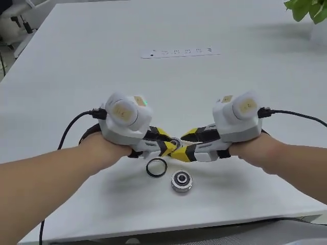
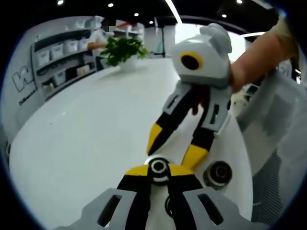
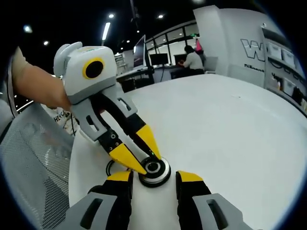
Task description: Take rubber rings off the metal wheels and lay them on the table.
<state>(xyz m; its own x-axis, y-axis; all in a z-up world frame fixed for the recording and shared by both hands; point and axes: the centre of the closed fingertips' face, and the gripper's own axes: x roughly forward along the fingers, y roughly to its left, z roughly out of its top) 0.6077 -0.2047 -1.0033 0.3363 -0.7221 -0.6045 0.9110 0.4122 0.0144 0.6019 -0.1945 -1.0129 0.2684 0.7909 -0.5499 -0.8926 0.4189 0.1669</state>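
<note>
Left gripper (image 1: 167, 145) is clamped on a wheel (image 3: 153, 167) above the table (image 1: 230, 71), its ring (image 3: 154, 184) seemingly on. The right gripper (image 2: 175, 147) faces it, jaws apart either side of the rim. Should those jaws pinch metal instead of rubber, the wheel could twist free and drop. I count two wheels, the second wheel (image 1: 181, 181) lying below the grippers, and one loose ring (image 1: 156, 167) beside it.

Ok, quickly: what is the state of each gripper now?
Left gripper: shut on the wheel.
Right gripper: open, jaws on either side of that wheel.
</note>
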